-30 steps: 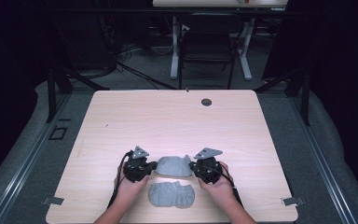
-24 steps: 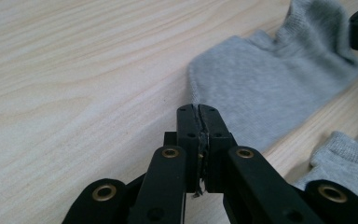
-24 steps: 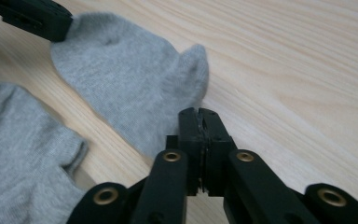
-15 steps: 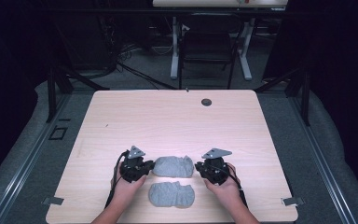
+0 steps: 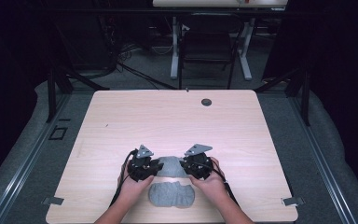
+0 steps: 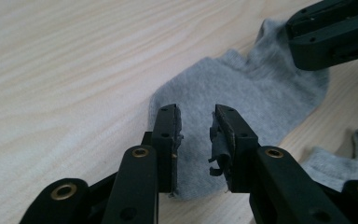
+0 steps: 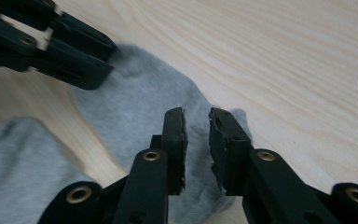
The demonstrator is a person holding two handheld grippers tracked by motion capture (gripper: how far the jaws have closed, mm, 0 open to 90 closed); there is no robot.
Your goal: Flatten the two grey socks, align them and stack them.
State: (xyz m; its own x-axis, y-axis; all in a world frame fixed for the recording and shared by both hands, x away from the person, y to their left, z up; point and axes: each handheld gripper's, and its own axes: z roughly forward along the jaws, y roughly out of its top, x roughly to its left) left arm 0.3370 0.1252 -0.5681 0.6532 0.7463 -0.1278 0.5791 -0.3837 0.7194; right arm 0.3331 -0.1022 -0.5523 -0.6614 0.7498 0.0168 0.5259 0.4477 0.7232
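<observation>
Your worktop [image 5: 168, 116] carries two grey socks: the far sock [image 5: 170, 166] lies flat between your two grippers, one end under each pair of jaws, and the near sock [image 5: 171, 194] rests just behind them, toward you. Both the left gripper [image 6: 196, 122] and the right gripper [image 7: 196, 122] stand released, jaws parted above the fabric with nothing pinched; they have just been opening. The risk is that a frayed pad on the left gripper snags the knit and drags the far sock as you lift away, spoiling its lay. Compared with a second ago, the jaws are wider and your right hand sits slightly farther outward.
</observation>
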